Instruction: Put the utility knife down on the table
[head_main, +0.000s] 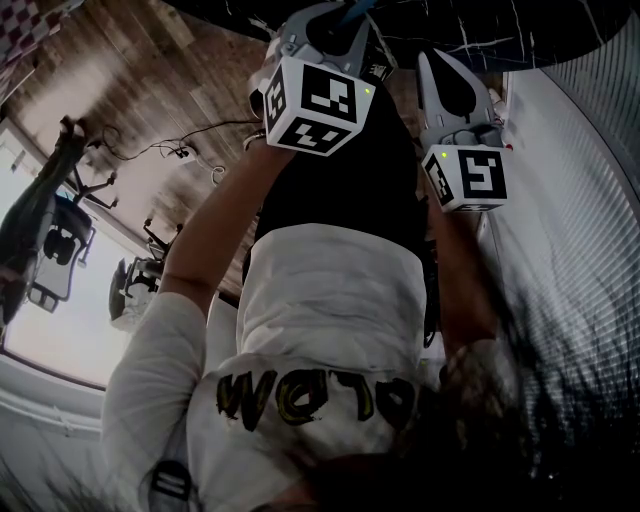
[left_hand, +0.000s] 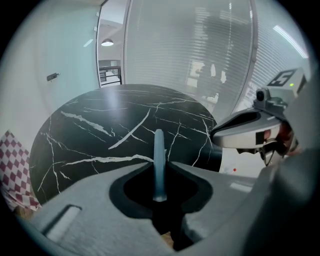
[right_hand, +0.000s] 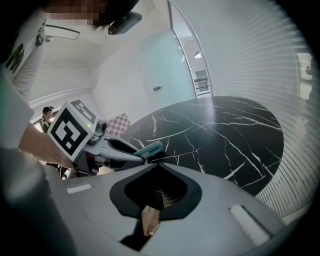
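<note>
Jaws of the left gripper are closed on the utility knife, which is held upright in the air with the black marble desk lying ahead of it and not yet touched. The knife is judged light and stiff, with a smooth hard shell that could slip, so a hold across the middle of the handle, well clear of the blade end, is advised. Whether the blade is out cannot be told. Jaws of the right gripper are brought together with nothing between them.

In the left gripper view the knife is shown only edge-on, as a thin blue-grey strip. In the right gripper view its teal end is seen from the side, protruding from the left jaws near the desk's rim. In the head view little is given beyond the marker cubes and a white shirt.
</note>
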